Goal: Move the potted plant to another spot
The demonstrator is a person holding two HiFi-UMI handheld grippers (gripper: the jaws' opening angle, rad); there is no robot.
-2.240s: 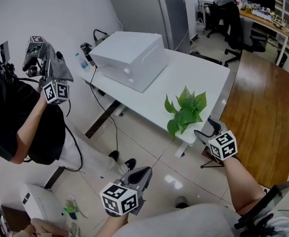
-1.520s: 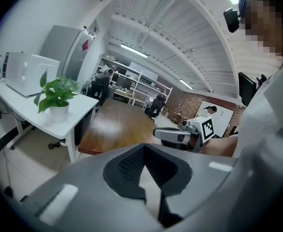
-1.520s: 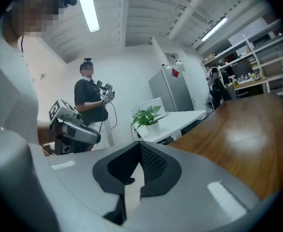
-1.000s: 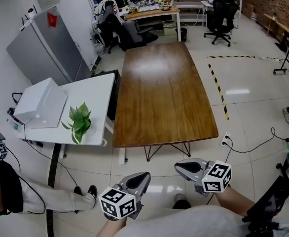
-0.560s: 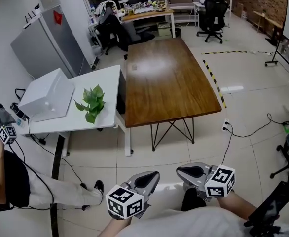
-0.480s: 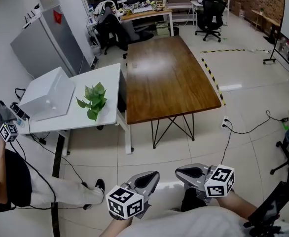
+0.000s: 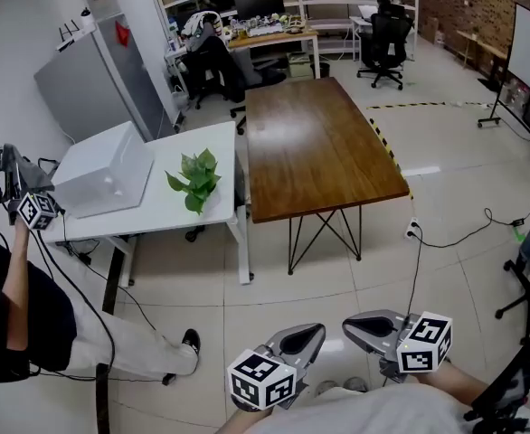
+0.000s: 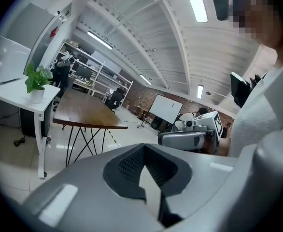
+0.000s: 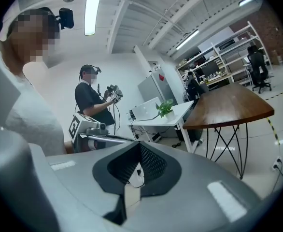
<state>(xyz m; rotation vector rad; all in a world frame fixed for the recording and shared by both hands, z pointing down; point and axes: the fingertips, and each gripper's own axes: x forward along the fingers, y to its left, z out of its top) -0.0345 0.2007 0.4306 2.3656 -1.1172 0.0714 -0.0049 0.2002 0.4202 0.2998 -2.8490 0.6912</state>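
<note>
Leafy potted plant (image 7: 195, 177) stood on the smooth white worktop (image 7: 170, 220), far from both grippers.
Grey fingers of the left gripper (image 7: 312, 333) and the right gripper (image 7: 354, 322) were pressed together, empty.

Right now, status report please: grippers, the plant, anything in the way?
Left gripper and right gripper shut, empty. Green leafy potted plant on white table beside white box, out of reach. Second person stands by table's box end.
</note>
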